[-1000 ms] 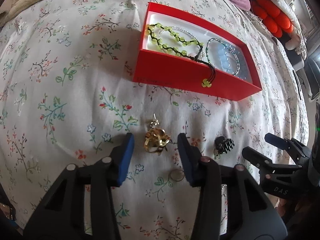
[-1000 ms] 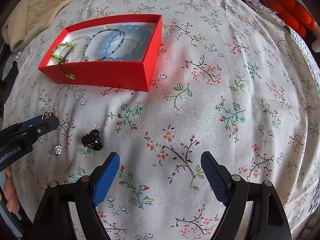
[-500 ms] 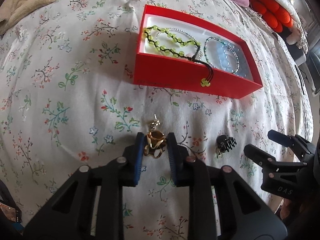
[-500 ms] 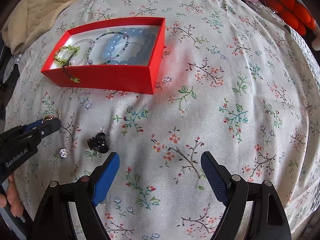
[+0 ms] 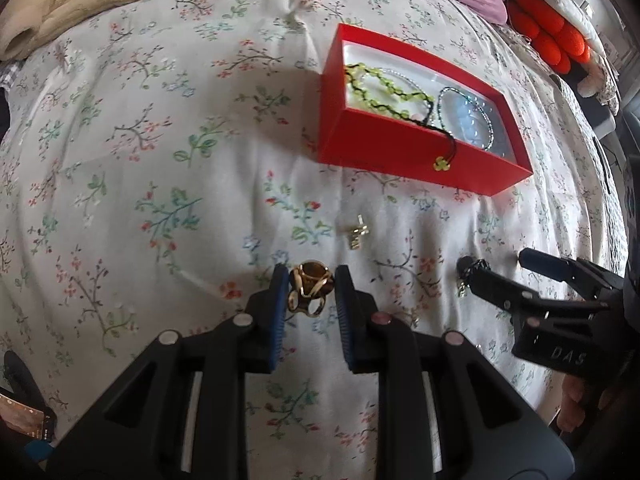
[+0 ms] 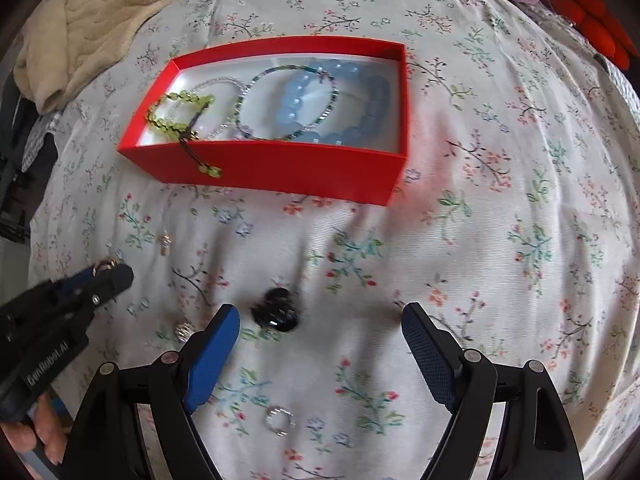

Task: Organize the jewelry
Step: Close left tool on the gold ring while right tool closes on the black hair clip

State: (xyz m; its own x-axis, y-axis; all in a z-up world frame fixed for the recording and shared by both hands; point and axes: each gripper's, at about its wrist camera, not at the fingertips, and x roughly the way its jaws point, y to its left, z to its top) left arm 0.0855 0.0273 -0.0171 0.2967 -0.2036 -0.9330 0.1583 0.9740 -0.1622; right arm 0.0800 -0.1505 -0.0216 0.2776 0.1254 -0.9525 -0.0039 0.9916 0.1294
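Left gripper [image 5: 312, 294] clamped on gold knotted metal ring [image 5: 307, 291], lifted off floral bedspread [image 5: 140, 160]. Right gripper [image 6: 320, 344] spread wide, empty, over black claw hair clip [image 6: 276, 308]. Red rectangular cardboard box [image 6: 280, 168] of beaded bracelets [image 6: 320, 100] beyond, mid-bed. Small gold earring [image 5: 357, 235] between.

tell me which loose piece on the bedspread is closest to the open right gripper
The black hair claw, just ahead of the right gripper. The silver ring lies back beneath it; the gold cross charm sits farther off.
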